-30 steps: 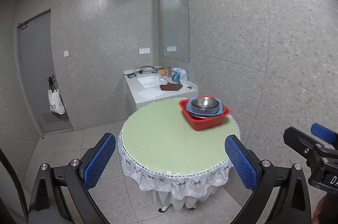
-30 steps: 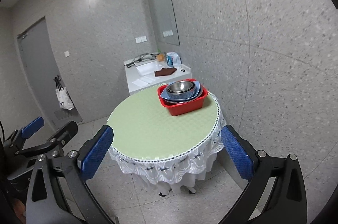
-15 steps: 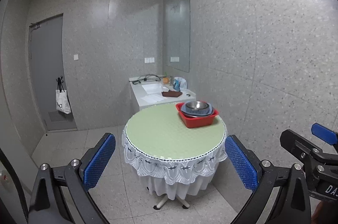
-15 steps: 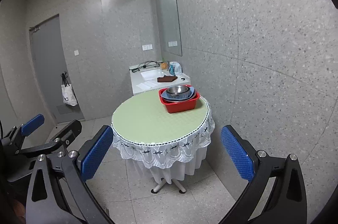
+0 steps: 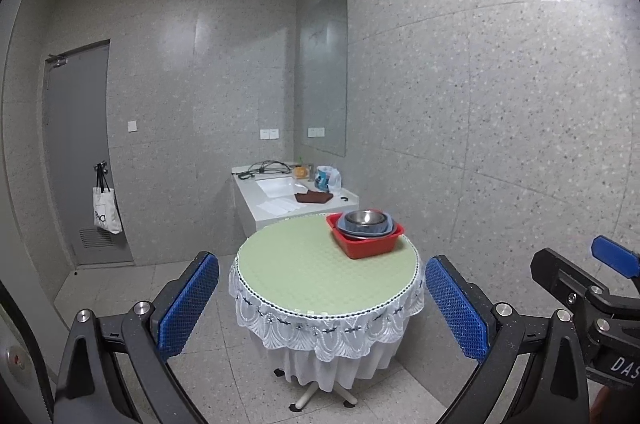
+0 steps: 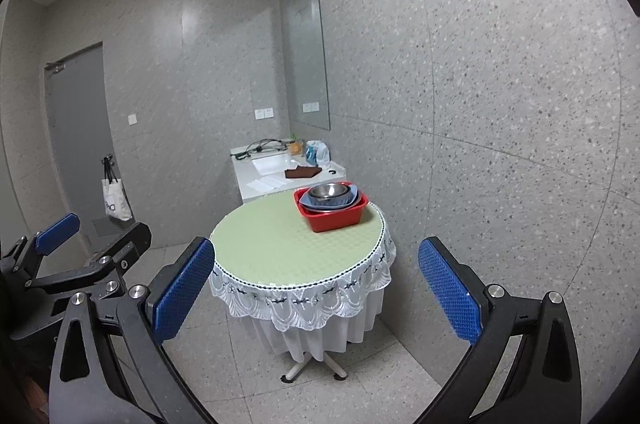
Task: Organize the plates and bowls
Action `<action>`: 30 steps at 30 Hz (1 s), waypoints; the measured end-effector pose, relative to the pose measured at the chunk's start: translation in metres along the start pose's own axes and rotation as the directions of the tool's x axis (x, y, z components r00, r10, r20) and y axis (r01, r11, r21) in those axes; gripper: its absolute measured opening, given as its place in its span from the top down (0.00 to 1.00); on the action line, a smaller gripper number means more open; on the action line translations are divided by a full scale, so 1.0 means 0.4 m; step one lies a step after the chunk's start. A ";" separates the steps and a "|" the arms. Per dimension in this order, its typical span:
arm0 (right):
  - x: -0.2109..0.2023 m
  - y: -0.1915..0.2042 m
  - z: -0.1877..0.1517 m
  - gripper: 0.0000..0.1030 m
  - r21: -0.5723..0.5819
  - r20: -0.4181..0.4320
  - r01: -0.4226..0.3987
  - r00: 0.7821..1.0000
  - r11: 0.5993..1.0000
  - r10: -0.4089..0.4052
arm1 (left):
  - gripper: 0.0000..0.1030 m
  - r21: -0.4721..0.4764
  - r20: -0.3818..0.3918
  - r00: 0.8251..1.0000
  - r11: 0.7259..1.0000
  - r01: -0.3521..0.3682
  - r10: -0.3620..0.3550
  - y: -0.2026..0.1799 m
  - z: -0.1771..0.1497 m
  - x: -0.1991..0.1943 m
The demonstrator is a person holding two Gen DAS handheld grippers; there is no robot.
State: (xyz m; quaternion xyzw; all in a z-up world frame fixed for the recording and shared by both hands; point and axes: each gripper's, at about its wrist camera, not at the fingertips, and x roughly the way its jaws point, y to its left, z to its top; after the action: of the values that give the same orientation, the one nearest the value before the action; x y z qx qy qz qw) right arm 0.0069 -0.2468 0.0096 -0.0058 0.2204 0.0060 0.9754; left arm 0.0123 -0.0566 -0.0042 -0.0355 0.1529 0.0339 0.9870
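A red plastic basin point(image 5: 368, 244) point(image 6: 334, 215) stands at the far right of a round green-topped table point(image 5: 304, 272) point(image 6: 276, 248). Inside it a steel bowl point(image 5: 364, 218) point(image 6: 329, 190) is nested on blue dishes point(image 5: 387, 229) point(image 6: 352, 199). My left gripper point(image 5: 322, 308) is open and empty, well back from the table. My right gripper point(image 6: 316, 294) is open and empty, also well back from it. The right gripper shows at the right edge of the left wrist view point(image 5: 592, 296); the left gripper shows at the left edge of the right wrist view point(image 6: 80, 256).
A white counter with a sink point(image 5: 288, 196) point(image 6: 280, 172) stands behind the table against the speckled grey wall, holding cables, a brown cloth and a bag. A grey door point(image 5: 80, 160) with a hanging tote bag point(image 5: 106, 212) is at the left. Tiled floor surrounds the table.
Both grippers have pulled back and away from the table, which now looks smaller and farther. The basin and dishes have not moved. Both grippers stay open.
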 end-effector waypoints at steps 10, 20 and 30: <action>-0.014 0.039 -0.007 0.00 -0.001 0.015 0.036 0.999 0.999 -0.036 | 0.01 0.000 0.010 1.000 1.000 0.024 -0.024 0.066 -0.012 -0.028; -0.011 0.043 -0.009 0.00 -0.001 0.007 0.052 0.999 0.999 -0.052 | 0.01 0.006 0.008 0.999 0.999 0.035 -0.036 0.092 -0.009 -0.022; -0.003 0.037 -0.013 0.00 0.001 -0.005 0.046 0.999 0.999 -0.046 | 0.01 0.007 -0.001 1.000 1.000 0.027 -0.027 0.070 -0.009 -0.008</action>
State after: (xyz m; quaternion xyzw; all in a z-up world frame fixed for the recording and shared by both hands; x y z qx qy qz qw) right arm 0.0033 -0.2321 0.0051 -0.0102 0.2227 -0.0165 0.9747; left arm 0.0060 -0.0292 -0.0082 -0.0339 0.1530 0.0202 0.9874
